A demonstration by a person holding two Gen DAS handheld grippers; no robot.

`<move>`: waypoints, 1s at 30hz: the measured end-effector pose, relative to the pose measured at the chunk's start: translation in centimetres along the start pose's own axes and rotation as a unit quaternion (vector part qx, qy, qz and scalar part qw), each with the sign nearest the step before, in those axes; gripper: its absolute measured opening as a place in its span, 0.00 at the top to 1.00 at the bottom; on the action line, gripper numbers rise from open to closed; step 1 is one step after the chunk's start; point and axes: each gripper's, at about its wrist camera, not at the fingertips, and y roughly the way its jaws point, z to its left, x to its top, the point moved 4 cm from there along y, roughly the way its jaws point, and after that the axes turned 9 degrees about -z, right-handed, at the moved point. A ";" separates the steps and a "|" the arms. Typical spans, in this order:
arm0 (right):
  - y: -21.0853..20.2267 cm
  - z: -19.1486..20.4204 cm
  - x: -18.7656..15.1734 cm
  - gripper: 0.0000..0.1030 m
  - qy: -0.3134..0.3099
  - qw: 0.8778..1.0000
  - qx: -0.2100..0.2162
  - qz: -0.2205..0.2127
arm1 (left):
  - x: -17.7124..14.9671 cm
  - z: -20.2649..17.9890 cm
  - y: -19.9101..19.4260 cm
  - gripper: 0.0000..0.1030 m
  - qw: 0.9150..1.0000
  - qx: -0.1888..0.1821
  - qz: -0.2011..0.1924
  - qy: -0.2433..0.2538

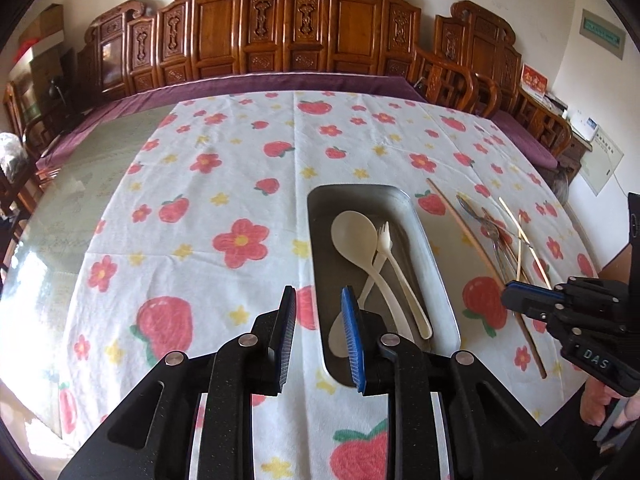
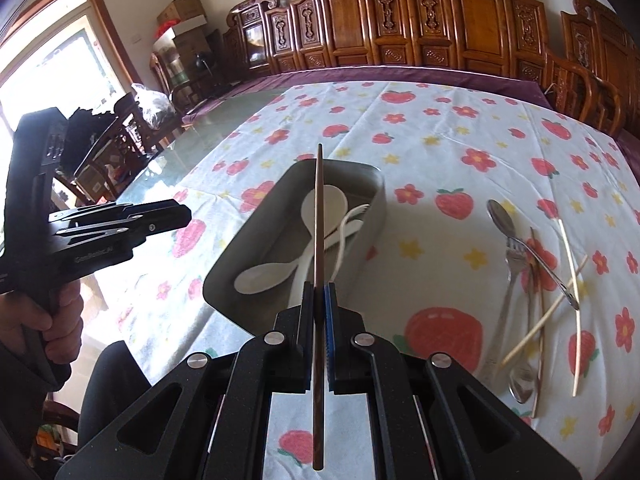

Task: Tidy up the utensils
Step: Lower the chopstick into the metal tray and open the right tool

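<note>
A metal tray (image 1: pixel 360 196) (image 2: pixel 372 178) on the flowered cloth holds a cream spoon (image 1: pixel 352 232) (image 2: pixel 330 202), a second cream spoon (image 2: pixel 260 276) and a cream fork (image 1: pixel 386 240) (image 2: pixel 356 214). My left gripper (image 1: pixel 318 304) (image 2: pixel 184 212) hovers at the tray's near left edge, open, with nothing between its fingers. My right gripper (image 2: pixel 319 294) (image 1: pixel 507 300) is shut on a dark brown chopstick (image 2: pixel 319 208) (image 1: pixel 460 220), which points out over the tray. To the right, a metal spoon (image 2: pixel 500 216), a metal fork (image 2: pixel 512 256) and pale chopsticks (image 2: pixel 576 300) lie loose on the cloth.
The flowered tablecloth (image 1: pixel 240 180) covers the right part of a glass table (image 1: pixel 60 220). A carved wooden bench (image 1: pixel 280 28) with a purple cushion runs along the far side. Another metal spoon (image 2: pixel 522 384) and a dark chopstick (image 2: pixel 538 340) lie in the loose pile. A hand (image 2: pixel 60 320) holds the left gripper.
</note>
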 end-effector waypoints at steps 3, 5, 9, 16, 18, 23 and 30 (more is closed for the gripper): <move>0.7 0.9 0.5 0.94 -0.003 1.000 0.005 0.001 | 0.2 0.7 -0.8 0.79 1.000 0.003 -0.006 -0.006; 1.2 1.3 0.8 0.94 -0.001 1.000 0.009 0.002 | 0.2 1.2 -1.4 0.79 1.000 0.004 -0.010 -0.010; 2.2 1.9 1.4 0.94 0.007 1.000 0.016 0.005 | 0.2 2.1 -2.3 0.76 1.000 0.009 -0.018 -0.017; 4.3 2.3 2.8 0.94 0.023 1.000 0.020 0.007 | 0.1 3.3 -3.4 0.74 0.999 0.016 -0.026 -0.025; 5.0 2.2 3.3 0.94 0.028 0.999 0.016 0.007 | 0.1 3.6 -3.6 0.74 0.999 0.018 -0.027 -0.027; 6.7 2.1 4.2 0.94 0.038 0.999 0.007 0.005 | 0.0 4.0 -4.0 0.74 0.999 0.020 -0.029 -0.029; 9.3 1.3 3.9 0.94 0.076 0.997 -0.006 0.015 | 0.0 4.3 -4.2 0.74 0.999 0.023 -0.028 -0.032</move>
